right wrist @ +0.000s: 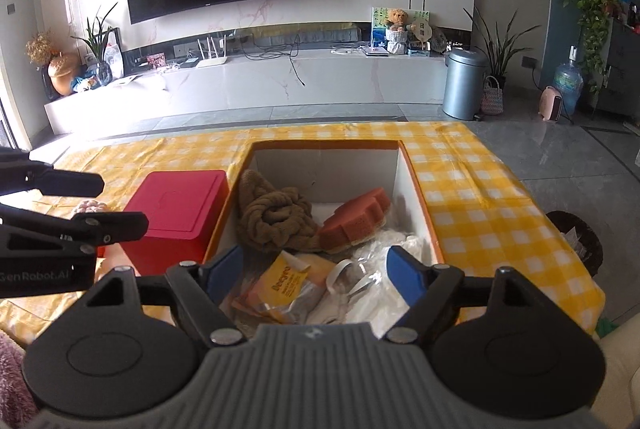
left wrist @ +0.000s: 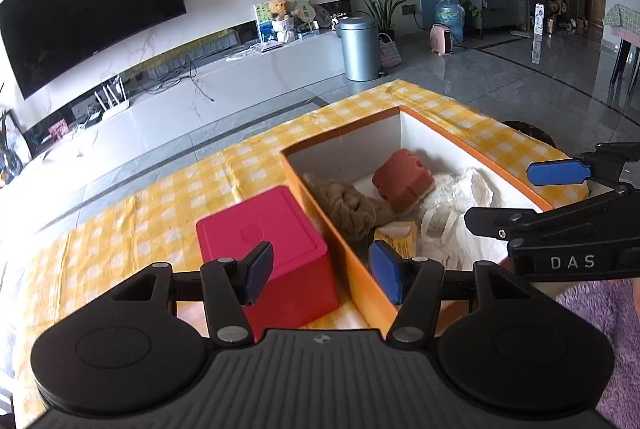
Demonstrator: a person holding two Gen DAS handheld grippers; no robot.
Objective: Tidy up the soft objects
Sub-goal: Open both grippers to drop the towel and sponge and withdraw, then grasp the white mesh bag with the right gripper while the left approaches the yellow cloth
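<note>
An orange box (right wrist: 324, 144) with white inner walls stands on the yellow checked tablecloth (right wrist: 472, 189). Inside lie a brown knotted towel (right wrist: 276, 217), an orange-red sponge (right wrist: 352, 219), a white plastic bag (right wrist: 384, 293) and a yellow packet (right wrist: 288, 285). My right gripper (right wrist: 316, 271) hangs open above the box's near end, nothing between its blue pads. My left gripper (left wrist: 322, 273) is open too, over the box's left wall and the red box (left wrist: 268, 241), gripping nothing. In the left wrist view the towel (left wrist: 352, 207), sponge (left wrist: 402, 181) and right gripper (left wrist: 516, 195) show.
The red box (right wrist: 176, 213) stands against the orange box's left side. A purple fluffy fabric (left wrist: 600, 329) lies at the near edge. A dark basket (right wrist: 576, 241) sits on the floor right of the table. A small pink fluffy thing (right wrist: 90, 207) shows behind the left gripper (right wrist: 116, 204).
</note>
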